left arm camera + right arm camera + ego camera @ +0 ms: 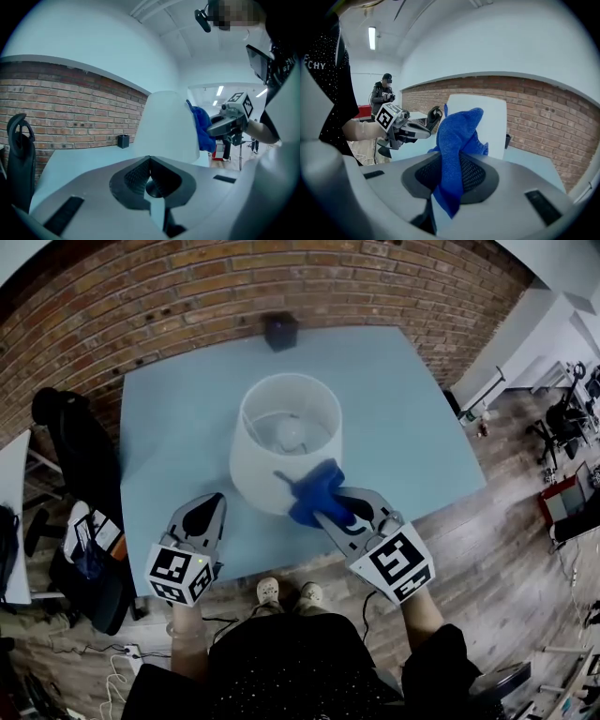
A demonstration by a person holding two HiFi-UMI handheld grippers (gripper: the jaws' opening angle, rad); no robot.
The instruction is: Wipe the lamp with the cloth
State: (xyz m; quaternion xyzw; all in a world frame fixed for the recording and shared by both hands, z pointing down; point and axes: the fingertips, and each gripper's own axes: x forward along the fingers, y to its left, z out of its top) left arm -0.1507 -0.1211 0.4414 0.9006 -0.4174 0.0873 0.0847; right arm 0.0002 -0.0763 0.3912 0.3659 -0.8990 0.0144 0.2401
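The right gripper (330, 512) is pinching a bright blue microfibre cloth (317, 491) between its closed fingers. In the right gripper view the cloth (457, 140) is bunching up out of the grip and hanging down in front of it. The tall white fabric lamp shade (255, 470) is standing upright near the middle of the pale blue counter (403, 418), with its open top facing the head camera and its long axis running vertically. The cloth is lying against the shade's near right wall and appears to be touching it. From the right fingers, then, the shade is sitting directly ahead and slightly to the left.

The left gripper (210, 506) is hovering just beside the shade's near left side, apart from it. Its fingers are meeting with nothing between them, as the left gripper view (150, 161) is showing. That view is also catching the shade (166, 126) with the cloth (202, 129) at its right edge.

The right gripper is clearly the nearer of the two and is the one carrying the wiping tool. Judging from this, the coming stroke is depending on sliding the cloth along or around the curved wall while staying pressed inward toward the vertical axis. Too hard a push could be tipping or shifting the light shade, since the left gripper is not bracing it.

A small dark box (280, 331) is sitting at the far edge of the counter, well clear of the work.
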